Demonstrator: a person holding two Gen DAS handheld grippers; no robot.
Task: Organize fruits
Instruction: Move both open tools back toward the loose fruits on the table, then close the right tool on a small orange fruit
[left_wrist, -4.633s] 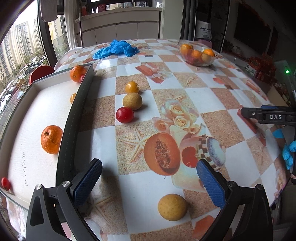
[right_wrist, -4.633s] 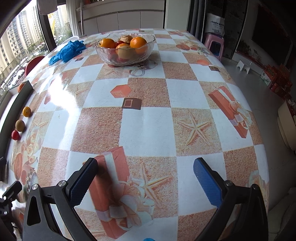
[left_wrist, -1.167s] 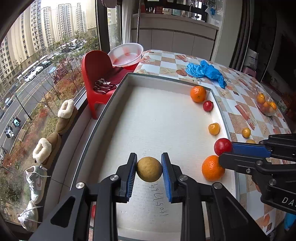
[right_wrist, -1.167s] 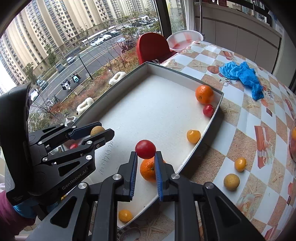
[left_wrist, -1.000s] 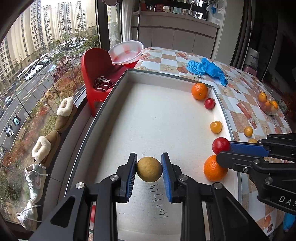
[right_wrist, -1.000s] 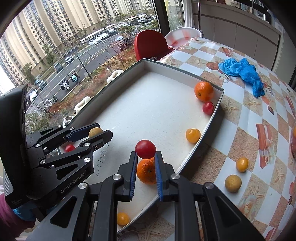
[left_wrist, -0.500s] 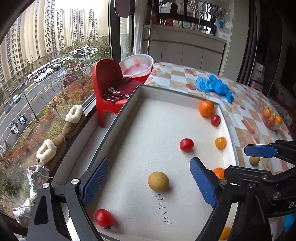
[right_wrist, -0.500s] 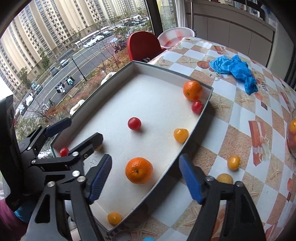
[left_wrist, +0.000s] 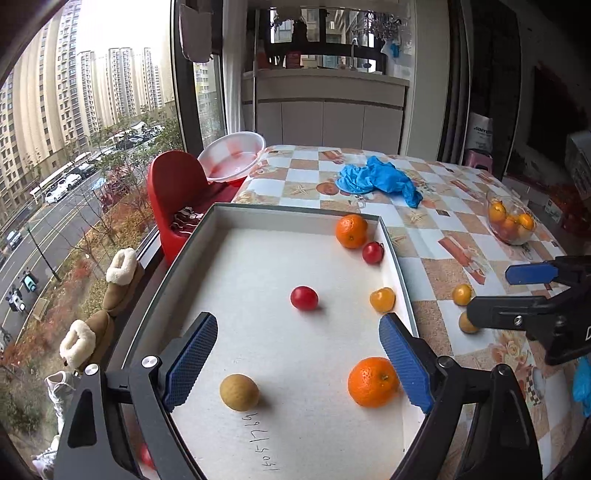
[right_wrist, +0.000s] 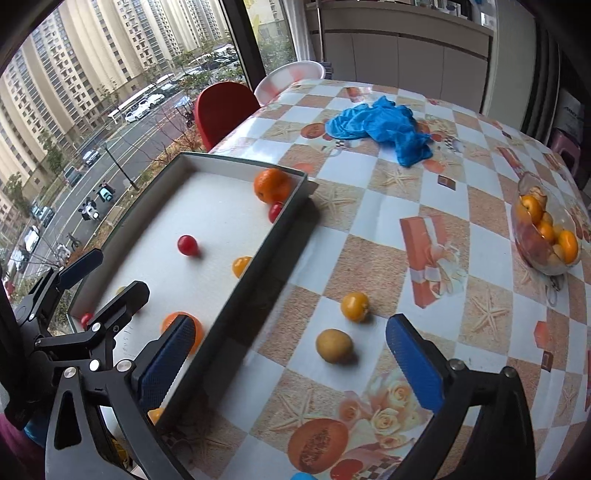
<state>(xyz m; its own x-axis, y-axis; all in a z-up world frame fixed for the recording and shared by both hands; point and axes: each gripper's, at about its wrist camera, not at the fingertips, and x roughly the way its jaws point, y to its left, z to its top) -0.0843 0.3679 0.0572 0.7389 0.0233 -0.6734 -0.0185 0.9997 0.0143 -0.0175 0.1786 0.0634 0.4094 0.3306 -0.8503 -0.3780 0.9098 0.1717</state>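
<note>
We see daylight through a tall window (left_wrist: 92, 122) onto apartment towers, white cabinets (left_wrist: 325, 118) along the far wall, and a red chair (left_wrist: 173, 184) beside the checked-cloth table (right_wrist: 373, 206).

Fruits (left_wrist: 303, 297) in tray (left_wrist: 295, 212) — bowl (right_wrist: 545, 236) far right.
</note>
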